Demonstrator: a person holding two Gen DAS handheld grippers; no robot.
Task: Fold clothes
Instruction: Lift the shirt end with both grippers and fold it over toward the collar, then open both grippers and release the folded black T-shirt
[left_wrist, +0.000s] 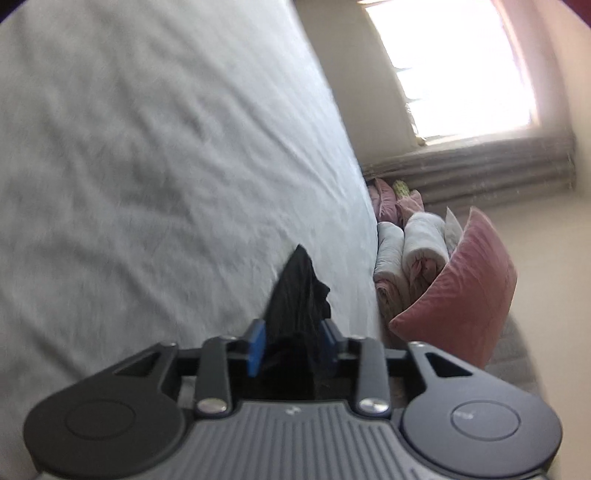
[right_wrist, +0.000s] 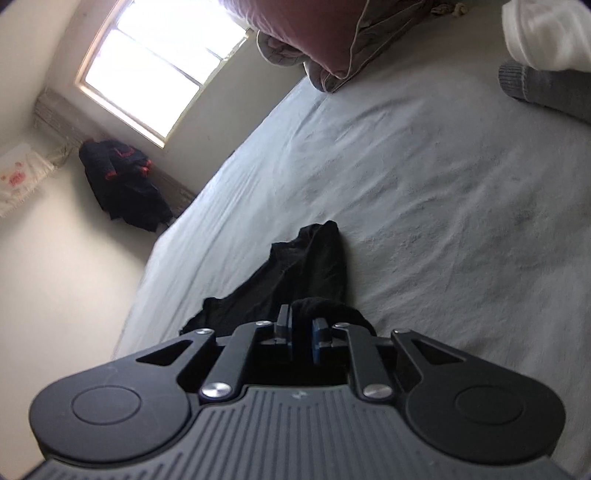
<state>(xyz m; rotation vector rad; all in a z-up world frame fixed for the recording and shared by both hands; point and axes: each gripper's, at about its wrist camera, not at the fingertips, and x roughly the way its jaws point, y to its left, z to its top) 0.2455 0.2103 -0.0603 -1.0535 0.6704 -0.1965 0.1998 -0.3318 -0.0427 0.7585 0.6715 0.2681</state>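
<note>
Between the blue pads of your left gripper (left_wrist: 291, 341) a bunch of the black garment (left_wrist: 295, 295) is clamped, its tip standing up over the bed sheet (left_wrist: 147, 166). Your right gripper (right_wrist: 302, 334) is likewise clenched on the black garment (right_wrist: 314, 258), the rest of which trails across the sheet. Beyond the bed edge sit rolled blankets (left_wrist: 406, 251) and a pink cushion (left_wrist: 469, 288), then the window (left_wrist: 454, 62)

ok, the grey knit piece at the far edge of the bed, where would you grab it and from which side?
Take the grey knit piece at its ribbed end, the only end in view, which lies flat on the sheet. Come in low along the bed from the open side, since the white bundle overlaps its top. Both grippers currently pinch the black garment.
</note>
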